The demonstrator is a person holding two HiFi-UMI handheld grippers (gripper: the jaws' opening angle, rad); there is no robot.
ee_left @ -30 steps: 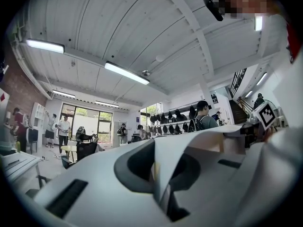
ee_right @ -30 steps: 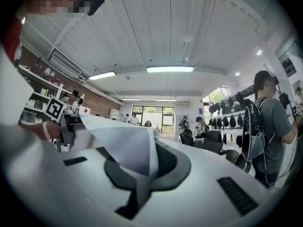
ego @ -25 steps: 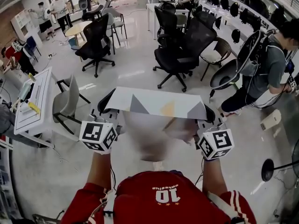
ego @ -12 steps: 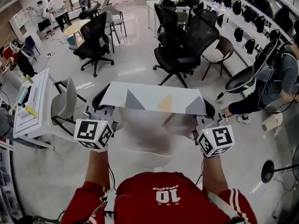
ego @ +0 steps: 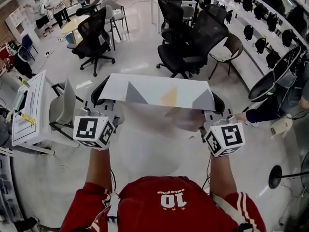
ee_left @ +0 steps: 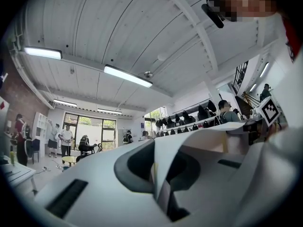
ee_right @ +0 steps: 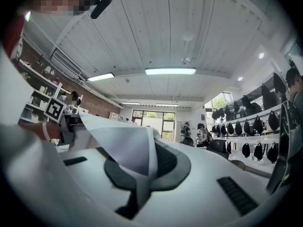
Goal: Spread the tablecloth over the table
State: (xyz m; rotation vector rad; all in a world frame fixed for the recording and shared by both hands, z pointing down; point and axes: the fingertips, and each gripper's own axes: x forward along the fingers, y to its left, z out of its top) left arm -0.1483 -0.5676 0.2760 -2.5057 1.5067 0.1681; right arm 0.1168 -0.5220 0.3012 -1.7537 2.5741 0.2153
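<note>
My left gripper [ego: 107, 112] and right gripper [ego: 211, 115] each pinched a corner of the tablecloth [ego: 159, 93]. An uneven tug could have pulled one corner free.

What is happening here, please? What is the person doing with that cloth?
A person holds a tablecloth stretched in the air between two hand-held tools. The left tool is shut on one end of its top edge, and the right tool is shut on the other end. The cloth hangs down in front of the person and is not yet laid on any table.
</note>
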